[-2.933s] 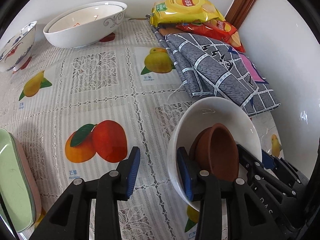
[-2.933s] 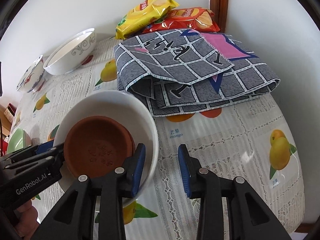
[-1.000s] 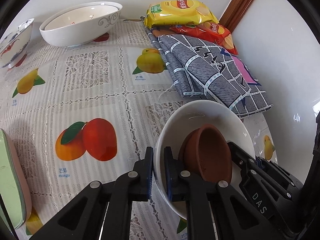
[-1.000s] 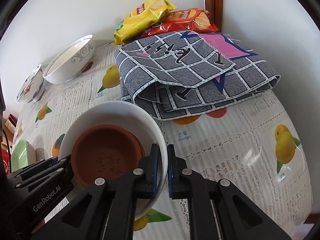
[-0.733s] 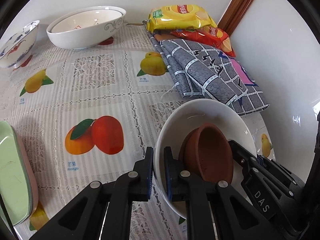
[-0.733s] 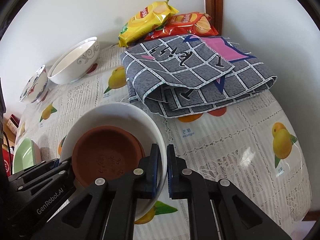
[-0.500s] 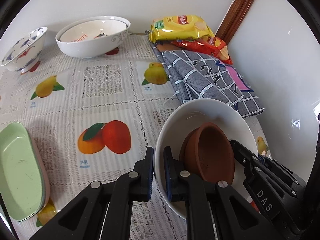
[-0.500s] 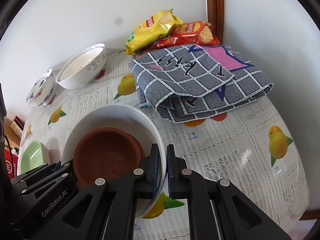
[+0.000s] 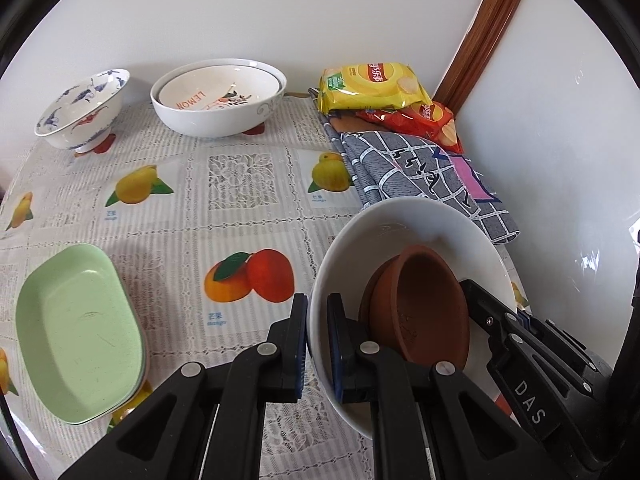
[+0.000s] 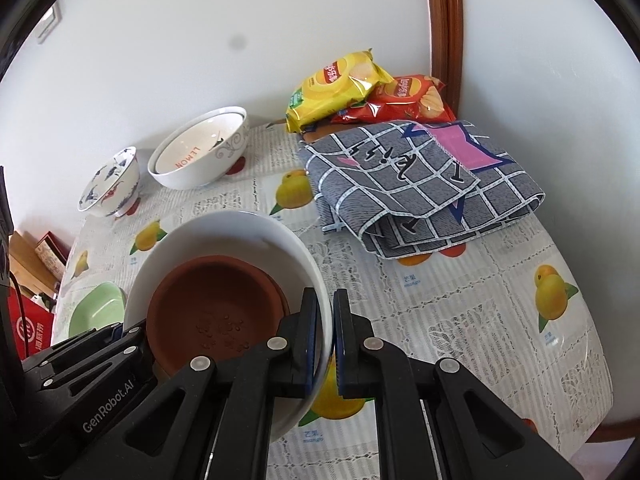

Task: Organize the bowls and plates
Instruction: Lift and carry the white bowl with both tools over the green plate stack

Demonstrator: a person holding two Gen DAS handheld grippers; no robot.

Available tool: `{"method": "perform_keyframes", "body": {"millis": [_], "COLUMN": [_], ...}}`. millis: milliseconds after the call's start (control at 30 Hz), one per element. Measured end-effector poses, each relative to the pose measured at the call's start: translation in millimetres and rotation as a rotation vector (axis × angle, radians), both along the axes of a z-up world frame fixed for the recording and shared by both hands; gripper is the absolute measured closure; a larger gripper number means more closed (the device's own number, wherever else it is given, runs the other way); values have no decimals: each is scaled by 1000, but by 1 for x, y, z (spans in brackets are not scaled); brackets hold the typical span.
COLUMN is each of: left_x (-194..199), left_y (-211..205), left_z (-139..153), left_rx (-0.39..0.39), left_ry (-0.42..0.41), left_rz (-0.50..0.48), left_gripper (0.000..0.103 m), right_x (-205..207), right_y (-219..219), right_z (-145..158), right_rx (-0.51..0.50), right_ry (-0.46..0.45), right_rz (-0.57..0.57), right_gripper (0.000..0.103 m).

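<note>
Left wrist view: we see left gripper [image 9: 317, 338] clenched on near rim of white bowl [image 9: 404, 236], held above table [image 9: 240, 216] near its right edge (brown clay bowl [image 9: 424, 312] nested inside). Green dish [image 9: 76, 332] at left edge; nested white bowls [image 9: 216, 100] and blue-patterned bowl [image 9: 80, 108] along far edge.

Right wrist view: we see right gripper [image 10: 326, 340] clamped on opposite rim of white bowl [image 10: 236, 232]. Folded checked cloth [image 10: 420, 184] and chip bags [image 10: 360, 88] in far right corner.
</note>
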State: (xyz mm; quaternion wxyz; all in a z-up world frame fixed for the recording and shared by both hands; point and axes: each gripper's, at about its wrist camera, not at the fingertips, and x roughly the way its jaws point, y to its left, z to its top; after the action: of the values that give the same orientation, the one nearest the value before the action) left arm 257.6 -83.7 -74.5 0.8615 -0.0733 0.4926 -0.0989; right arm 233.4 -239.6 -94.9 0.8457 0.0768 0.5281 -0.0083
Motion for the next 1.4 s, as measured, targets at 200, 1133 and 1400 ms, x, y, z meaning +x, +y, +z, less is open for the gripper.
{"method": "perform_keyframes", "body": {"millis": [200,1133,1400], "left_x": [-7,-25,-28], "left_y": [13,67,86], "left_z": [6,21,26], "left_rx": [7,11,13], "left_ry": [-5,-32,-38], "left_rz": [20,83,110], "left_gripper": [93,94,94], "right_x": [-5,-15,-13], "right_y": [14,64,83], "right_z": [7,23,27], "right_rx": [9,18,27], "right_ry": [-6,-33,-42], "right_rz": [16,69,94], "right_gripper": [95,95,95]}}
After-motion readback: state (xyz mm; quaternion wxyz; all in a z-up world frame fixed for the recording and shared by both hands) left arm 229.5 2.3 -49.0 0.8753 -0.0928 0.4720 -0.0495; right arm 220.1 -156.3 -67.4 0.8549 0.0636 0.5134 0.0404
